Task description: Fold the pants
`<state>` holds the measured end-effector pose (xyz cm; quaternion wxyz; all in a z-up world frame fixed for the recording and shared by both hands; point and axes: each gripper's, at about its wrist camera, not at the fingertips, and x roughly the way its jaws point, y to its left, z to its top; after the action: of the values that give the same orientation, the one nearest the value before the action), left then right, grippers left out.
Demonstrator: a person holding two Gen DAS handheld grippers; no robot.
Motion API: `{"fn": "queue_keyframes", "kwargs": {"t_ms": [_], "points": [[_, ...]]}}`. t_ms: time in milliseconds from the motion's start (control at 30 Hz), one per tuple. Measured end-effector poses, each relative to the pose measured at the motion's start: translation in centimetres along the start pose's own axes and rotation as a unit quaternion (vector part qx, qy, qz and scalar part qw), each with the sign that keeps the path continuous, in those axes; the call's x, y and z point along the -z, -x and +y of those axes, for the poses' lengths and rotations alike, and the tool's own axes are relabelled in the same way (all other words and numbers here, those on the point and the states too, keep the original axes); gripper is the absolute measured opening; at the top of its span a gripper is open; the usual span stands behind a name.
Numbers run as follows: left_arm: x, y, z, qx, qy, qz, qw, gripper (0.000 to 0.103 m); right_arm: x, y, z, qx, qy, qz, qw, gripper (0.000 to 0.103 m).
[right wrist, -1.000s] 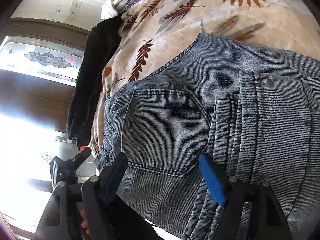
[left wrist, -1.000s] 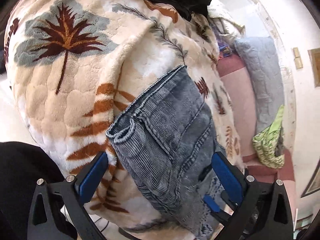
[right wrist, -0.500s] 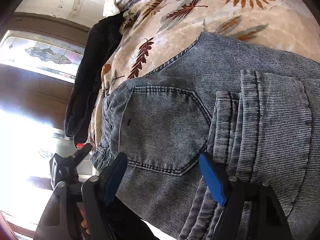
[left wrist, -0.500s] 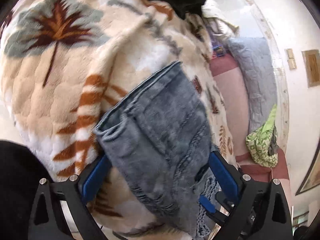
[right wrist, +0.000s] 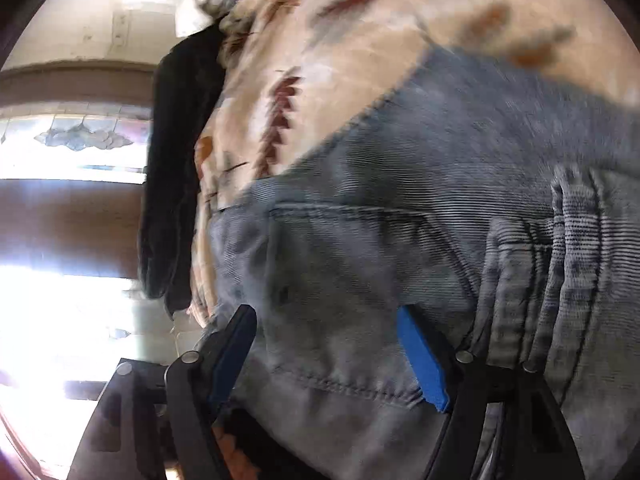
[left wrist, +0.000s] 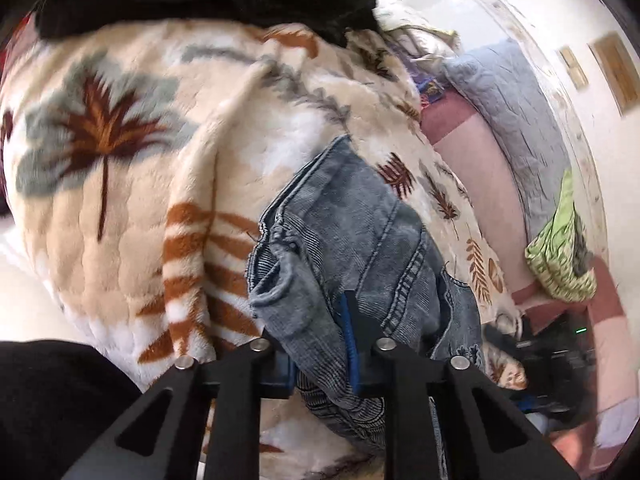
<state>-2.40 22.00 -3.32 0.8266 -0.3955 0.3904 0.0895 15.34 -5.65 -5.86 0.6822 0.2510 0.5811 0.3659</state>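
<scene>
Pants of faded grey-blue corduroy-ribbed denim (left wrist: 360,248) lie on a cream plush blanket printed with rust and grey leaves (left wrist: 120,208), already doubled into a thick bundle, hem cuffs stacked at the nine o'clock edge in the left wrist view. Left gripper (left wrist: 320,344) is closing now, blue pads pinching a raised ridge of the denim at six o'clock, so that corner looks caught. Over on the other side, the right gripper (right wrist: 324,356) stands wide apart, jaws straddling the back pocket (right wrist: 360,292) without pressing it; nothing is held there yet. A black garment (right wrist: 176,176) sits at the blanket's nine o'clock side in the right wrist view. My read: the lengthwise fold is done, and at least one more fold across remains, then a smoothing. Right side must still bite before both ends can lift together
</scene>
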Motion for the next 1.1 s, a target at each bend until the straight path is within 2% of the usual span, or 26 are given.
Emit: {"fn": "queue_keyframes", "kwargs": {"t_ms": [67,133,167,200,300,367,433,467,533,600,667,733,767,833,867,900,1000,1033,1067,1100], "points": [[0.1,0.0,-0.9,-0.02,-0.018,-0.005,0.9996,0.016,0.1,0.5,0.9,0.023,0.024,-0.014,0.999,0.076],[0.2,0.2,-1.5,-0.034,-0.033,-0.012,0.9988,0.015,0.2,-1.2,-0.2,0.059,0.022,0.009,0.998,0.076],[0.3,0.4,-1.9,-0.037,-0.04,-0.014,0.9984,0.014,0.4,-2.1,-1.4,0.063,0.006,0.025,0.998,0.076],[0.3,0.7,-2.2,-0.04,-0.049,-0.018,0.9978,0.014,0.6,-1.7,-1.3,0.055,0.008,0.005,0.998,0.075],[0.4,1.4,-3.2,-0.052,-0.077,-0.03,0.9953,0.014,0.5,-0.3,0.0,0.015,0.009,0.003,1.0,0.075],[0.5,1.6,-3.9,-0.06,-0.091,-0.036,0.9934,0.014,0.4,0.0,0.6,0.034,0.028,-0.017,0.999,0.075],[0.7,1.7,-4.4,-0.065,-0.101,-0.041,0.9919,0.014,0.1,-1.6,-0.9,0.066,0.015,-0.002,0.998,0.076],[0.8,1.8,-4.8,-0.066,-0.104,-0.042,0.9915,0.014,0.2,-2.5,-1.9,0.06,0.002,0.008,0.998,0.076],[0.8,2.0,-5.3,-0.07,-0.114,-0.046,0.9899,0.014,0.3,-1.4,-1.5,0.046,-0.005,-0.001,0.999,0.075],[0.9,2.1,-5.6,-0.073,-0.122,-0.048,0.9886,0.014,0.3,0.0,-0.7,0.012,-0.006,-0.004,1.0,0.075],[1.0,2.1,-5.9,-0.077,-0.125,-0.05,0.9879,0.014,0.1,0.5,-0.1,0.029,0.014,-0.023,0.999,0.075],[1.1,2.2,-6.1,-0.08,-0.129,-0.052,0.987,0.014,-0.2,-1.7,-1.5,0.06,0.003,-0.002,0.998,0.076],[1.2,2.2,-6.3,-0.08,-0.131,-0.052,0.9868,0.014,-0.3,-2.8,-2.3,0.055,-0.006,0.006,0.998,0.076],[1.3,2.4,-6.5,-0.085,-0.139,-0.054,0.9851,0.013,-0.2,-1.7,-1.6,0.043,-0.013,-0.003,0.999,0.076],[1.3,2.4,-6.5,-0.087,-0.141,-0.055,0.9847,0.013,-0.3,-1.1,-0.9,0.014,-0.018,0.006,1.0,0.076],[1.4,2.3,-6.4,-0.088,-0.141,-0.053,0.9846,0.014,-0.6,-0.5,-0.4,0.002,-0.013,-0.001,1.0,0.076],[1.4,2.2,-6.3,-0.093,-0.139,-0.052,0.9846,0.013,-2.0,0.3,0.6,0.026,0.015,-0.046,0.998,0.076],[1.4,2.2,-6.3,-0.094,-0.14,-0.051,0.9844,0.013,-2.6,-0.6,-0.2,0.047,0.009,-0.042,0.998,0.076],[1.4,2.2,-6.4,-0.095,-0.141,-0.052,0.9841,0.013,-3.2,-2.4,-1.7,0.074,-0.014,-0.015,0.997,0.076],[1.5,2.2,-6.5,-0.094,-0.143,-0.051,0.9839,0.013,-3.3,-3.5,-2.8,0.071,-0.025,-0.008,0.997,0.077]]}}
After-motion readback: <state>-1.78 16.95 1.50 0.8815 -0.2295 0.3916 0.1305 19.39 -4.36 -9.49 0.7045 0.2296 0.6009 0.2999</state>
